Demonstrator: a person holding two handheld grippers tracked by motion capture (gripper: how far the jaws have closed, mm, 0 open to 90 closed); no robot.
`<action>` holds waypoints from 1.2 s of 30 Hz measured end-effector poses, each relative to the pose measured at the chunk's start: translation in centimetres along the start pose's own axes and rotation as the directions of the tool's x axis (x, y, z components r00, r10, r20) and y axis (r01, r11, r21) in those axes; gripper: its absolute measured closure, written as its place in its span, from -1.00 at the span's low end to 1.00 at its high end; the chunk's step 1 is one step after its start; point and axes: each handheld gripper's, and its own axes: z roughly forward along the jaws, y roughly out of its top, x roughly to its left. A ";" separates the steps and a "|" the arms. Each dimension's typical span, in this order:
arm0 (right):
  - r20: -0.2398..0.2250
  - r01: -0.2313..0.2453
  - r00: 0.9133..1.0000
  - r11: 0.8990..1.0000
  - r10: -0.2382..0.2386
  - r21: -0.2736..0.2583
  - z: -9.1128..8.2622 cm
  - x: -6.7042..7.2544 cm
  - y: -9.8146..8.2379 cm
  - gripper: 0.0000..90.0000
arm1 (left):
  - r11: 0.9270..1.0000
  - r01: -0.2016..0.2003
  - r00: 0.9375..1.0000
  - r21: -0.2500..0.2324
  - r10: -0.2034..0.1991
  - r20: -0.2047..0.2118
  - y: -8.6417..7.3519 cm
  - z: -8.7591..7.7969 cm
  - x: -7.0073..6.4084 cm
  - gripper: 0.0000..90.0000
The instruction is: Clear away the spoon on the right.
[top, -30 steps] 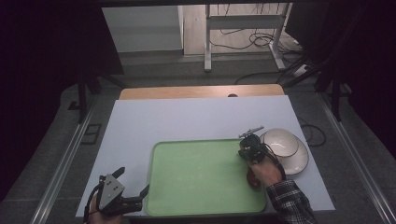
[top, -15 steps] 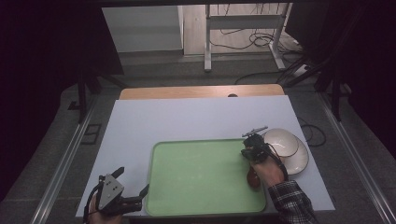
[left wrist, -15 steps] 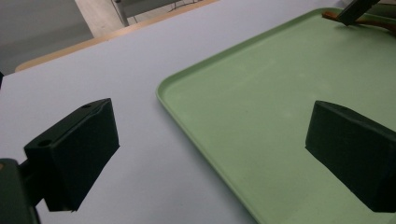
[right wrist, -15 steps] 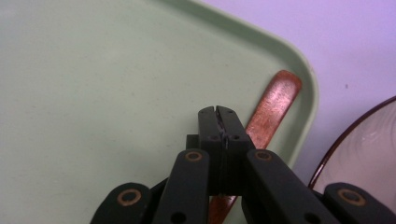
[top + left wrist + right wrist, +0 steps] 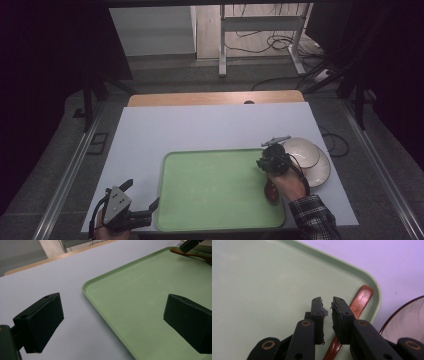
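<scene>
Lying on the white table, a green tray is seen from the high view, with a white plate just beside its right edge. The right gripper is held over the tray's far right corner by a hand in a plaid sleeve; the left gripper sits at the table's near edge, left of the tray.

What is only a dark reddish blur under the hand from above is shown clearly in the right gripper view as a wooden spoon, lying in the tray along its right rim, its tip at the rounded corner. The plate's rim is seen there beyond the tray.

The right gripper has its jaws almost closed, a thin gap left between them, and nothing is clasped; the spoon passes beneath, and contact cannot be told.

In the left gripper view, the left gripper is spread wide and empty, one jaw over bare table, the other over the tray. The spoon is glimpsed far off.
</scene>
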 end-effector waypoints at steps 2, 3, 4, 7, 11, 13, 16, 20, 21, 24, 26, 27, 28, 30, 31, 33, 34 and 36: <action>-0.001 0.003 1.000 1.000 -0.003 -0.010 -0.2 0.1 0.0 0.70 | 1.000 0.009 1.000 -0.001 -0.009 0.005 0.0 0.0 0.1 -0.94; -0.001 0.005 1.000 1.000 -0.005 -0.015 -0.3 0.1 0.0 0.69 | 1.000 0.011 1.000 0.000 -0.011 0.005 0.0 0.0 0.1 -0.94; -0.004 0.004 1.000 1.000 -0.005 -0.017 -0.5 0.1 0.0 0.67 | 1.000 0.013 1.000 0.000 -0.013 0.007 0.0 -0.1 0.1 -0.94; -0.006 0.010 1.000 1.000 -0.010 -0.029 -0.7 0.2 0.1 0.63 | 1.000 0.020 1.000 -0.003 -0.020 0.018 0.0 -0.1 0.1 -0.94; -0.011 0.016 1.000 0.999 -0.016 -0.043 -1.0 0.3 0.1 0.59 | 1.000 0.021 0.999 -0.002 -0.021 0.028 0.0 0.1 0.0 -0.94; -0.012 0.023 1.000 0.999 -0.024 -0.049 -1.2 0.3 0.1 0.56 | 1.000 0.018 0.999 -0.002 -0.018 0.030 0.0 0.1 0.0 -0.94; -0.014 0.023 1.000 0.998 -0.024 -0.059 -1.4 0.4 0.1 0.52 | 1.000 0.012 1.000 -0.002 -0.012 0.027 -0.1 0.2 -0.1 -0.95; -0.016 0.029 0.999 0.997 -0.030 -0.067 -1.7 0.5 0.1 0.45 | 1.000 0.010 1.000 -0.002 -0.010 0.023 -0.1 0.2 0.0 -0.95; -0.014 0.033 0.999 0.997 -0.034 -0.069 -1.8 0.5 0.1 0.43 | 1.000 0.009 1.000 -0.003 -0.009 0.021 -0.1 0.2 0.0 -0.95; -0.013 0.040 0.999 0.996 -0.041 -0.077 -2.0 0.5 0.1 0.38 | 1.000 0.007 1.000 -0.003 -0.006 0.020 -0.2 0.2 0.0 -0.95; -0.014 0.038 0.999 0.996 -0.039 -0.079 -2.1 0.6 0.0 0.33 | 1.000 0.011 1.000 -0.003 -0.010 0.028 -0.2 0.2 0.0 -0.95; -0.013 0.042 0.999 0.996 -0.043 -0.081 -2.2 0.6 0.0 0.31 | 1.000 0.012 0.999 -0.004 -0.012 0.030 -0.2 0.2 0.0 -0.95; -0.013 0.042 0.999 0.996 -0.043 -0.083 -2.3 0.6 0.0 0.28 | 1.000 0.013 0.999 -0.005 -0.013 0.032 -0.2 0.2 0.0 -0.95; -0.012 0.046 0.999 0.995 -0.047 -0.087 -2.5 0.7 -0.1 0.22 | 1.000 0.014 0.999 -0.005 -0.014 0.032 -0.2 0.2 0.0 -0.95; -0.013 0.045 0.999 0.995 -0.046 -0.091 -2.5 0.7 -0.1 0.20 | 1.000 0.016 0.999 -0.006 -0.015 0.032 -0.2 0.2 0.0 -0.95; -0.014 0.050 0.999 0.994 -0.052 -0.094 -2.7 0.7 -0.2 0.14 | 1.000 0.015 0.999 -0.005 -0.015 0.032 -0.1 0.2 0.0 -0.95; -0.014 0.053 0.998 0.994 -0.054 -0.095 -2.8 0.7 -0.2 0.11 | 1.000 0.014 0.999 -0.005 -0.014 0.032 -0.1 0.2 0.0 -0.95; -0.016 0.056 0.998 0.993 -0.058 -0.100 -2.9 0.7 -0.3 0.04 | 1.000 0.014 0.999 -0.006 -0.013 0.034 -0.1 0.2 0.0 -0.95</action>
